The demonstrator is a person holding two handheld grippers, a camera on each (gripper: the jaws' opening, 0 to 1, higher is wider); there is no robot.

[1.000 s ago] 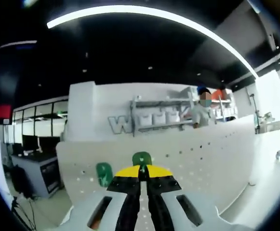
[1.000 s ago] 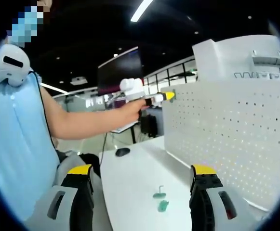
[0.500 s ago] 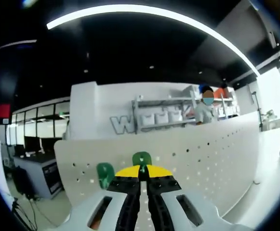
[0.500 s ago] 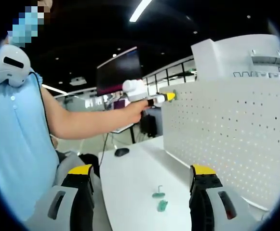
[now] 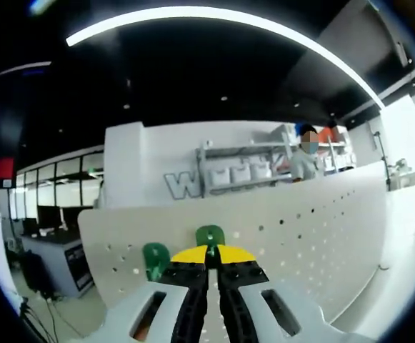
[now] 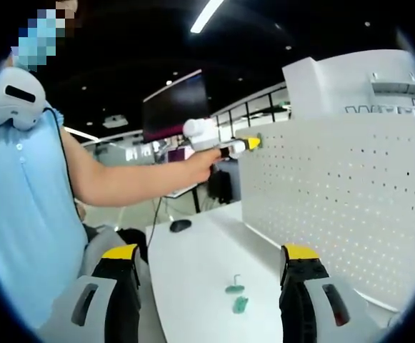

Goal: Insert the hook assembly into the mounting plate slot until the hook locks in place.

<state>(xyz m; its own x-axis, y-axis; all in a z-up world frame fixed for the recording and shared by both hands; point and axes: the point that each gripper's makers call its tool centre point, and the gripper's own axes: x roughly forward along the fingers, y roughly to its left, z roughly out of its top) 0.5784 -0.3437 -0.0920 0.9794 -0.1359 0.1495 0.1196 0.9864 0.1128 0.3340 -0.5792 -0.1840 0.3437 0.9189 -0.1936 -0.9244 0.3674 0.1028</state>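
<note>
Hook [image 5: 209, 236] stays clamped in left gripper [image 5: 207, 259] fingers at pegboard [image 5: 300, 229]; right gripper [image 6: 211, 286] fingers apart

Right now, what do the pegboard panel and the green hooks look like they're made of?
The pegboard panel looks like white painted sheet metal or hard plastic: flat, matte, with regular rows of small holes; I can't settle which. The green hook pinched in the left gripper looks like moulded plastic, smooth and evenly coloured, as do the green pieces lying on the white table.
</note>
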